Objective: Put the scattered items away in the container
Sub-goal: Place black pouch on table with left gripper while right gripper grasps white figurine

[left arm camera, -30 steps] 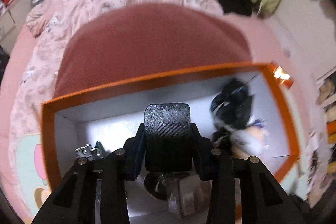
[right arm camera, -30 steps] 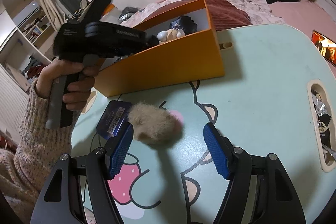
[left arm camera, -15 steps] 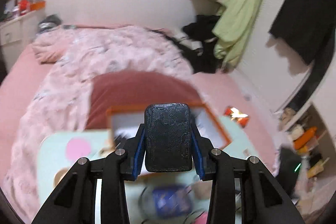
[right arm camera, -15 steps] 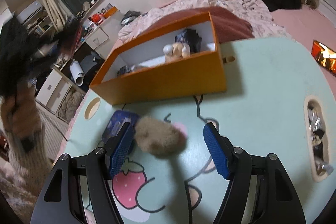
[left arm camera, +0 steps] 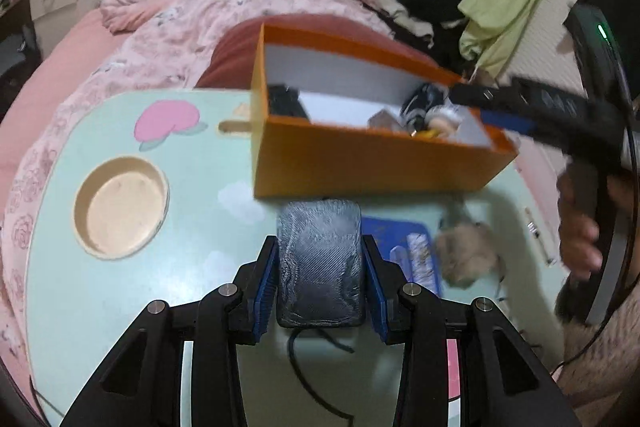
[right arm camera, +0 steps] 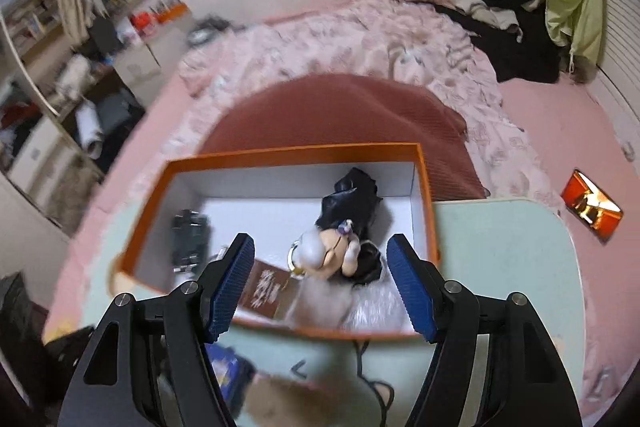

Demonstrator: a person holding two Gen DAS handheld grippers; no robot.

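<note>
Now your left gripper (left arm camera: 320, 263), fingers just opened, brackets a black block (left arm camera: 320, 259); your right gripper (right arm camera: 320, 287) gapes empty over the box (right arm camera: 424, 187). Next: fetch the pouch (left arm camera: 404, 247).

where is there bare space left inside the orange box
Bare white floor runs down the middle of the orange box, between the black gadget at its left end and the doll. The right end and near wall are crowded with the doll, brown card and white fur.

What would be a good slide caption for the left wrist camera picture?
Left gripper, a black textured block between its fingers, above a mint table facing an orange box.
</note>
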